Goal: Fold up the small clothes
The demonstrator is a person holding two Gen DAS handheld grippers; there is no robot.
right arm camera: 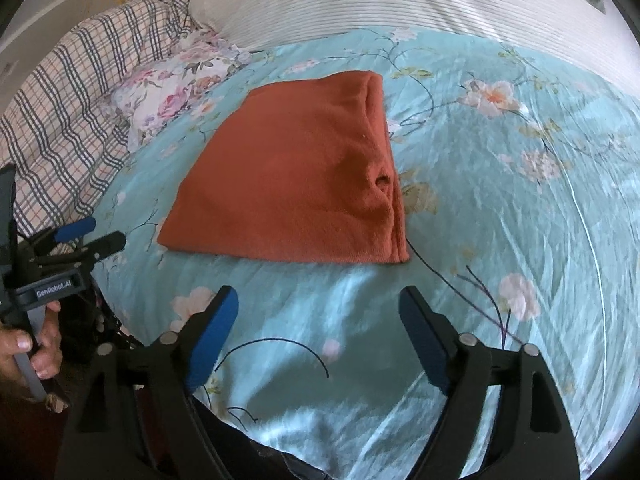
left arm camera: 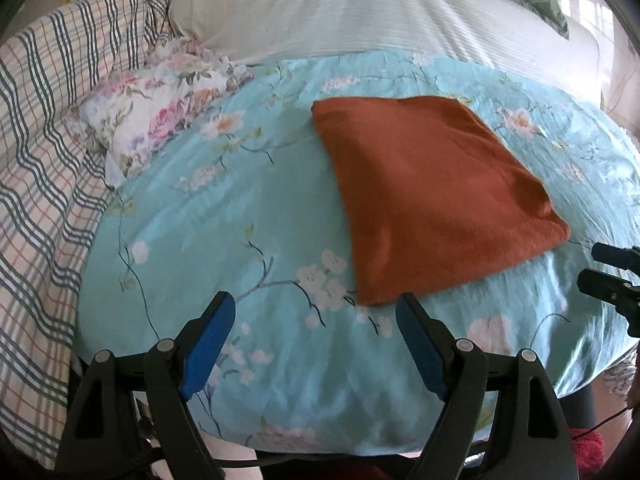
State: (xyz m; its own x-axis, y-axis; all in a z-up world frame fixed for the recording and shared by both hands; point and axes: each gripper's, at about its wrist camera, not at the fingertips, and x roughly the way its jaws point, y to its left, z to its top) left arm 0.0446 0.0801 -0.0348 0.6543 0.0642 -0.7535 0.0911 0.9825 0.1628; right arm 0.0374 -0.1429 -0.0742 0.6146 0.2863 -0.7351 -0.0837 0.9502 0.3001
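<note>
Right claw [right arm camera: 316, 312] just short of folded cloth [right arm camera: 288, 184]

Black tongs [right arm camera: 316, 336], blue pads [right arm camera: 212, 344], silver pivot screws; "GenRobot.AI" label on left tongs [right arm camera: 96, 236].

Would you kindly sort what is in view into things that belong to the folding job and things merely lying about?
Belongs to the job:
- folded rust-orange knit cloth
- left hand-held gripper, open
- right hand-held gripper, open

Just lying about:
- turquoise floral bedspread
- crumpled white rose-print cloth
- plaid checked blanket
- white striped pillow
</note>
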